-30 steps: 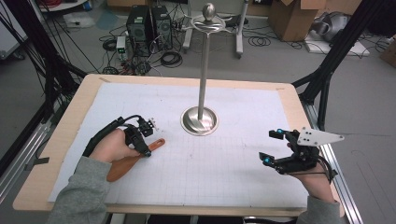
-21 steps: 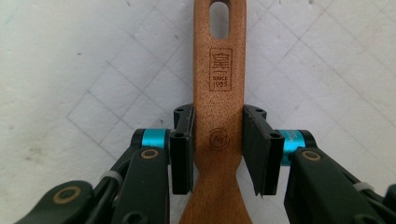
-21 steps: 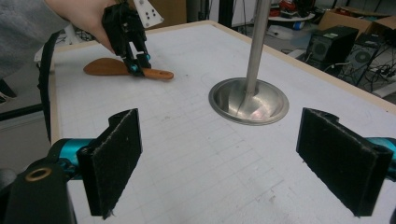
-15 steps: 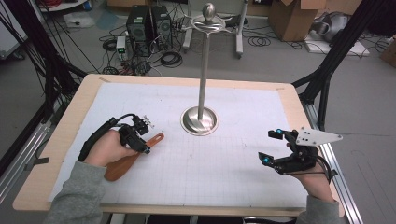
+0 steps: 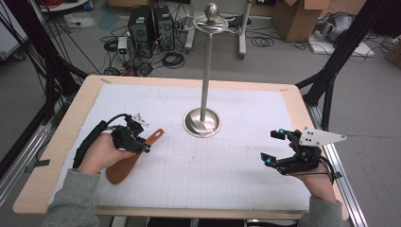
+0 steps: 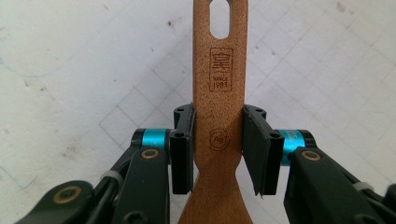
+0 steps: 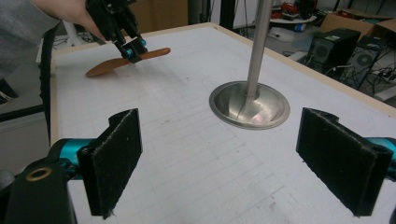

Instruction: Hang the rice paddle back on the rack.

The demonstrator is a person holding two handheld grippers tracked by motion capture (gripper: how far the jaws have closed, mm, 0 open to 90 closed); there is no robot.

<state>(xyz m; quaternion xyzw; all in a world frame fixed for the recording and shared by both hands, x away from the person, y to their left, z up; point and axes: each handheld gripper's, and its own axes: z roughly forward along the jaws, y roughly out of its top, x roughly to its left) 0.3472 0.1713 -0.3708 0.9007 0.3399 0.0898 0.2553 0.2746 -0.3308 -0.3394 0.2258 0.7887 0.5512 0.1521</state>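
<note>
A workshop floor strewn with cables, computer towers and cardboard boxes lies beyond the wooden-edged tabletop (image 5: 56,142), whose white gridded mat carries a tall metal stand (image 5: 203,120) with a round base near its middle. In the high view the left gripper (image 5: 142,142) sits on the handle of a wooden spatula (image 5: 125,165) at the mat's left side; compared with 1 second ago the hand has crept a little toward the stand and the handle end now sticks out farther past the gripper, which suggests the pick-up is under way. The right gripper (image 5: 274,147) hovers near the right edge, much where it was. In the left gripper view the 2 fingers (image 6: 183,149) press on either side of the spatula's handle just above where it widens, below the stamped logo and the hanging slot, so the hold looks firm. In the right gripper view the fingers (image 7: 116,154) stand wide apart with nothing between them, the stand's base ahead and the spatula tilted up off the mat at the far left, which I judge to be the start of carrying it, probably to hang on the stand.
</note>
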